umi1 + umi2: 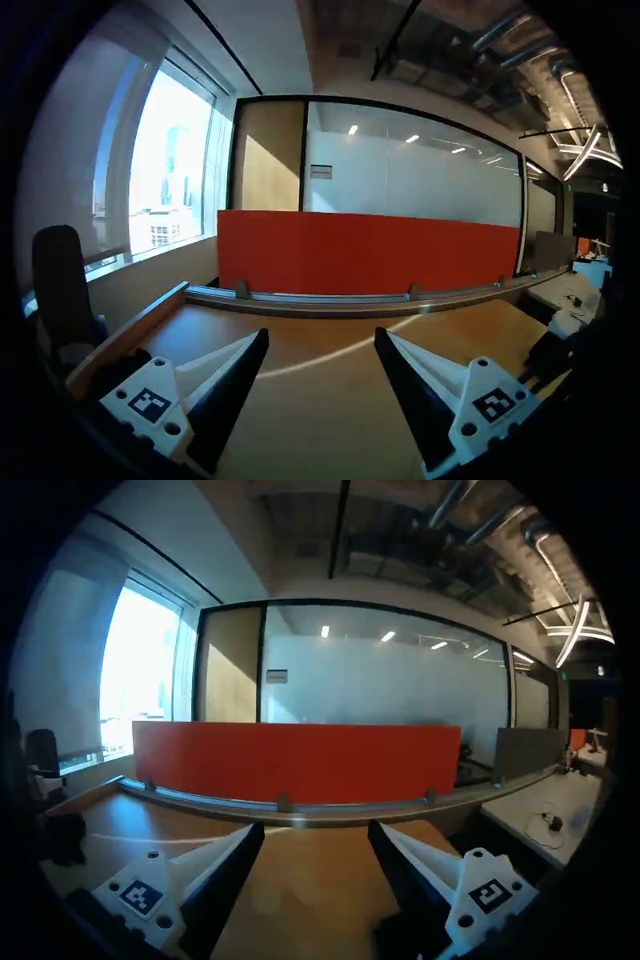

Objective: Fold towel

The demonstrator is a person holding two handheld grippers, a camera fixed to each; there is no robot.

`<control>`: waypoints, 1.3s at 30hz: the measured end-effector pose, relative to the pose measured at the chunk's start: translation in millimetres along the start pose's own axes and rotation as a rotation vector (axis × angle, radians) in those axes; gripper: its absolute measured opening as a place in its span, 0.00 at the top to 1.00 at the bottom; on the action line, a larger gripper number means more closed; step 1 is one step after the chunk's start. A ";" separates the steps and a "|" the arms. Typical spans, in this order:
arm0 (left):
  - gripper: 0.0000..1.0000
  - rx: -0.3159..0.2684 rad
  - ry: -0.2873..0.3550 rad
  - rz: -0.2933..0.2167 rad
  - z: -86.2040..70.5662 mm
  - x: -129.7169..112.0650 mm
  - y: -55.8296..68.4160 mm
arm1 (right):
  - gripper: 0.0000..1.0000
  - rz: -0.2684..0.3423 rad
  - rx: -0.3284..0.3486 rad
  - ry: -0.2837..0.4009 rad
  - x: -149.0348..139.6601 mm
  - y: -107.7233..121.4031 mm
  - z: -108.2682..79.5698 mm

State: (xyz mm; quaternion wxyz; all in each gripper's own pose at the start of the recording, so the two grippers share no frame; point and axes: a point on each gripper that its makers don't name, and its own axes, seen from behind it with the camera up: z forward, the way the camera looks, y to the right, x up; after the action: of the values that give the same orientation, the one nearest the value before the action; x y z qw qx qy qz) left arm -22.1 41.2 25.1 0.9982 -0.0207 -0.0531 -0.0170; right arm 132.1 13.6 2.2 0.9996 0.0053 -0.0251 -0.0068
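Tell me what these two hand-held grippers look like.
The left hand-held gripper and right hand-held gripper look alike: two pointed white fingers lined with black inner pads, each finger bearing a black-and-white square marker.

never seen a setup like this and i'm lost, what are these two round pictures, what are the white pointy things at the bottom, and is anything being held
No robot here: a person holds a two-finger gripper in each hand, and a fisheye camera rides on each, looking forward along its fingers. So one picture is the left gripper view, the other the right gripper view. The white and black wedges at the bottom are the fingers, with square markers on them. The left gripper and the right gripper both stand open, with just the wooden desk showing between the fingers, so nothing is held. The desk ends at an orange partition, with a window to the left.
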 end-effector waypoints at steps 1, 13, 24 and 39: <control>0.02 0.000 0.002 0.000 0.6 0.1 -0.3 | 0.00 0.000 0.004 -0.002 -0.4 -3.0 0.7; 0.02 0.000 0.032 -0.004 3.1 1.3 -5.1 | 0.00 0.003 0.012 -0.029 2.3 -23.3 0.1; 0.02 0.025 0.044 0.056 3.4 -23.4 -13.9 | 0.00 -0.005 0.024 -0.058 3.4 -47.0 -0.9; 0.02 0.038 0.089 0.060 -0.8 -83.7 -31.4 | 0.00 0.037 -0.027 -0.067 -17.5 -53.3 2.6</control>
State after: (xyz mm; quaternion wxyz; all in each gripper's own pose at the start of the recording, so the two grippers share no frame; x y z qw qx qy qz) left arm -106.4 12.4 16.6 0.9999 -0.0024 -0.0084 0.0131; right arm 113.8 -39.5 3.3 0.9982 -0.0087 -0.0585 0.0110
